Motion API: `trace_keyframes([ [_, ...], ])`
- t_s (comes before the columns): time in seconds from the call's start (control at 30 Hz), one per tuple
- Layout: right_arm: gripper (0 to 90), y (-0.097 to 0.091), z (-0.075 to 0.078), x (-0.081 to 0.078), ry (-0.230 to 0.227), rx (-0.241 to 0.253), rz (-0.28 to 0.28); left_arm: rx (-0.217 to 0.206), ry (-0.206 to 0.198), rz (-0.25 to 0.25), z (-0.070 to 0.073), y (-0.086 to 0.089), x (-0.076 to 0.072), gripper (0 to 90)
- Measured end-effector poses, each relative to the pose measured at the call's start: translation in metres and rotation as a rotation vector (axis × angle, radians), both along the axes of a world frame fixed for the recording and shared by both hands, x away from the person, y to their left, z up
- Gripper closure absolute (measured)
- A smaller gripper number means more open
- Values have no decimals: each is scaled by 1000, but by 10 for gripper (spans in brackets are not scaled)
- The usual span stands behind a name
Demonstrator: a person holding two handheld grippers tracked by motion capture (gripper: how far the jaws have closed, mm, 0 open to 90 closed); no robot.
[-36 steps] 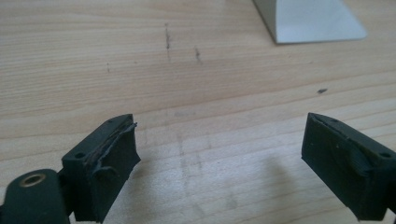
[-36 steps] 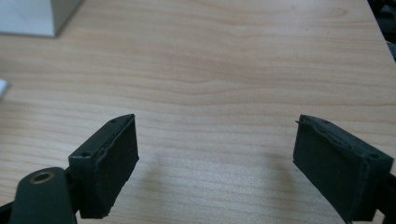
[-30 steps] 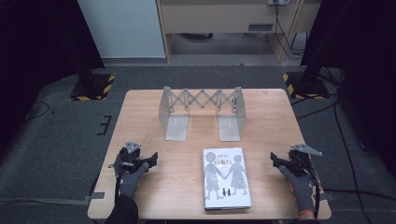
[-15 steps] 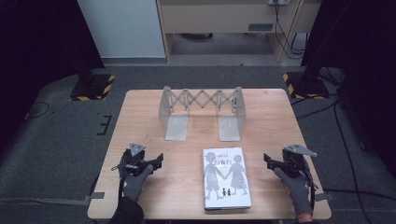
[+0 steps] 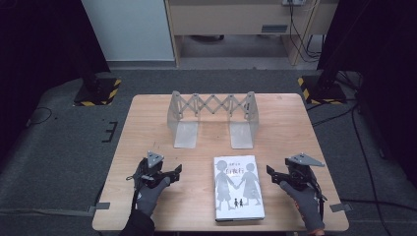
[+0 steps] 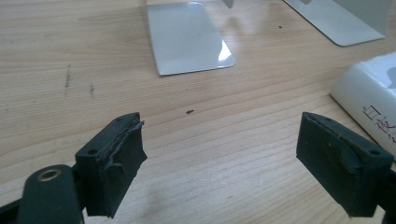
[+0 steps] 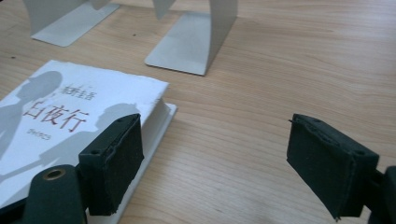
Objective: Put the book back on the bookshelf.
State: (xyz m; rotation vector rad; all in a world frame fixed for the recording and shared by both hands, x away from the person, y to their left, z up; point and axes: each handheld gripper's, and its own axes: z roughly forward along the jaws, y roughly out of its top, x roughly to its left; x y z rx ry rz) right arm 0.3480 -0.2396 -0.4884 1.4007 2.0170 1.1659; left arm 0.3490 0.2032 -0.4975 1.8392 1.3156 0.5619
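A white book with grey silhouettes and red characters lies flat near the table's front edge. To its left, my left gripper points toward the book, just above the wood. Its jaws have just been closing a little, still wide apart with nothing between them. My right gripper is to the right of the book and faces it, open and empty, with the book's corner just beyond its left pad. Both are held by gloved hands.
An expanding metal book rack with two flat base plates stands mid-table behind the book. The wooden table has bare wood on both sides. Black stands and cables are on the floor around it.
Both grippers have moved inward toward the book, the left one to the right and the right one to the left. The book and rack have not moved.
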Motion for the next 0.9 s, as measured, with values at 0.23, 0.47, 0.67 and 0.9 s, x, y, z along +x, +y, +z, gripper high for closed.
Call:
trace_keyframes([
  [0.23,197,10,1,-4,3,56,30,-10,-1,-33,0,-11,-2,141],
  [0.47,208,22,-2,-7,4,47,63,-5,-2,-70,-1,-25,-5,139],
  [0.67,239,29,-5,-10,-1,35,92,5,3,-103,-2,-38,-6,140],
  [0.9,282,34,-9,-13,-7,36,88,6,2,-150,-3,-56,-10,140],
])
